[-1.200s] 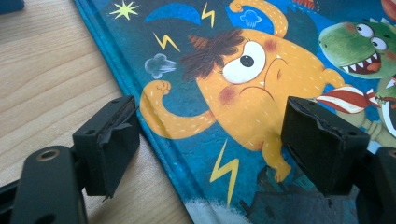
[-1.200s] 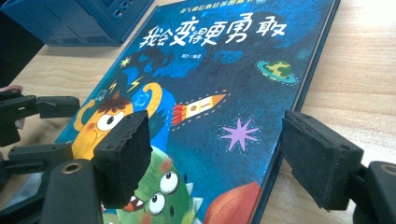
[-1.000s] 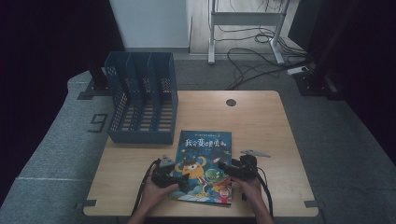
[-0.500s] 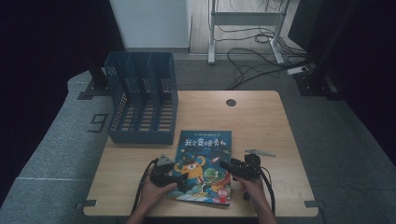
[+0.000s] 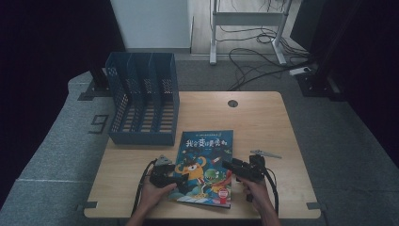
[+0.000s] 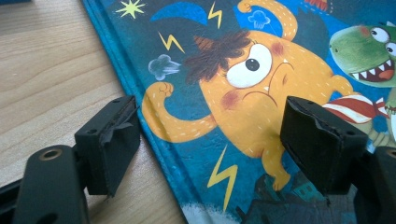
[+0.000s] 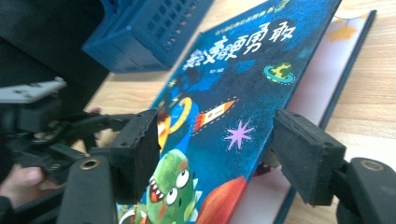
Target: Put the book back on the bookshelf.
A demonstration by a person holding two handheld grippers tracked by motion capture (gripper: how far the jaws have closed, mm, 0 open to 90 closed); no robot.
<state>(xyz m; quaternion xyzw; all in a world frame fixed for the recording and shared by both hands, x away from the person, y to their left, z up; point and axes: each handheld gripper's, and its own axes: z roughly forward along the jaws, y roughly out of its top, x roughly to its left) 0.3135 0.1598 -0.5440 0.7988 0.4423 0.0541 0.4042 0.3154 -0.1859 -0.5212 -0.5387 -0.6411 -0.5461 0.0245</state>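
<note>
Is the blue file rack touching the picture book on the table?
Apart. The high view shows bare wood between the file rack and the picture book.

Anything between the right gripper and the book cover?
Nothing visible. The right gripper has just been closing, with the lifted front cover of the picture book already between its open jaws; the pads don't clearly press on it.

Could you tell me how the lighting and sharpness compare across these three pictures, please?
High view: dim, dark surroundings, the book small and soft. Left gripper view: bright, cover crisp, near jaws slightly soft. Right gripper view: the blue rack and left gripper blurred.
</note>
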